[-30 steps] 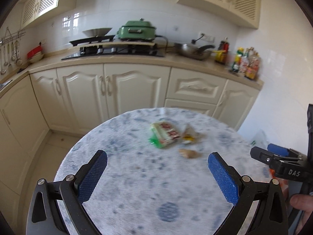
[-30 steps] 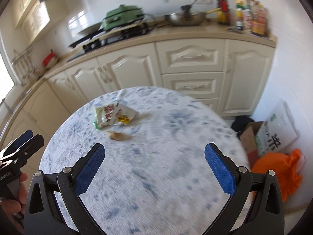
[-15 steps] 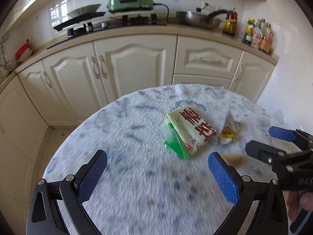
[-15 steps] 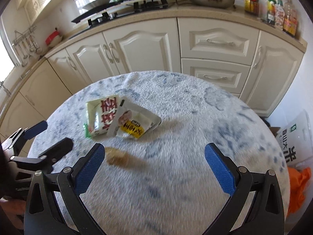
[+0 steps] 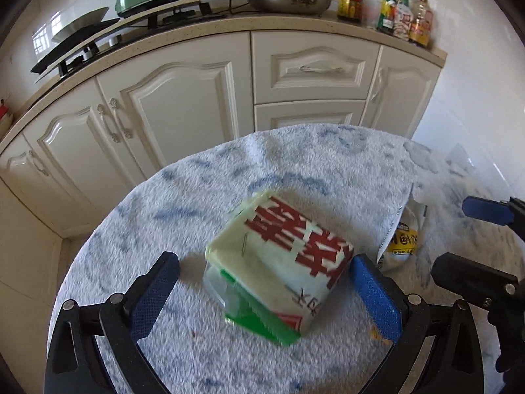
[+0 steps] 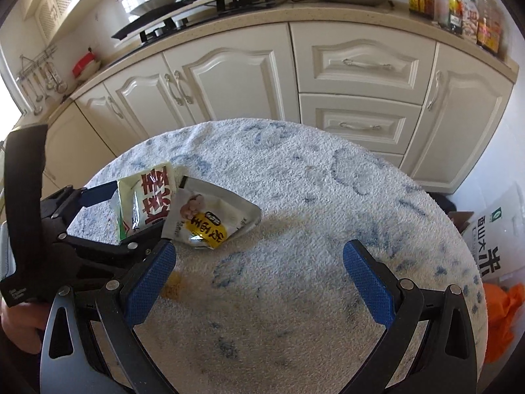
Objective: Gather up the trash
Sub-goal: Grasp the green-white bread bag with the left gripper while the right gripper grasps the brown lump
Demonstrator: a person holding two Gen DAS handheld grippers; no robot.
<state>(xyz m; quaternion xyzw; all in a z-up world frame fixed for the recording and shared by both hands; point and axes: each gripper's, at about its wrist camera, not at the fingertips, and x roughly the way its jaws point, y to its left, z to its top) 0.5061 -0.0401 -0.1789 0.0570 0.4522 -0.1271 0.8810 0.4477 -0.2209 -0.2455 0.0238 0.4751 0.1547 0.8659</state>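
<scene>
L claw (image 5: 262, 282) wide apart, straddling green-red packet (image 5: 279, 262) on desk (image 5: 328, 164); not clamped yet. R claw (image 6: 259, 269) apart too, over bare cloth. Risk: packet is slick, may squirt out; silver wrapper (image 6: 210, 216) overlaps, could drag along.

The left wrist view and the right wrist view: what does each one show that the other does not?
Only the left wrist view shows the green underside of the red-lettered packet. Only the right wrist view shows the small brown scrap on the cloth, the white sack and the orange bag on the floor. Both show that packet, the yellow-labelled wrapper beside it, the left gripper open around the packet, and the right gripper open.
</scene>
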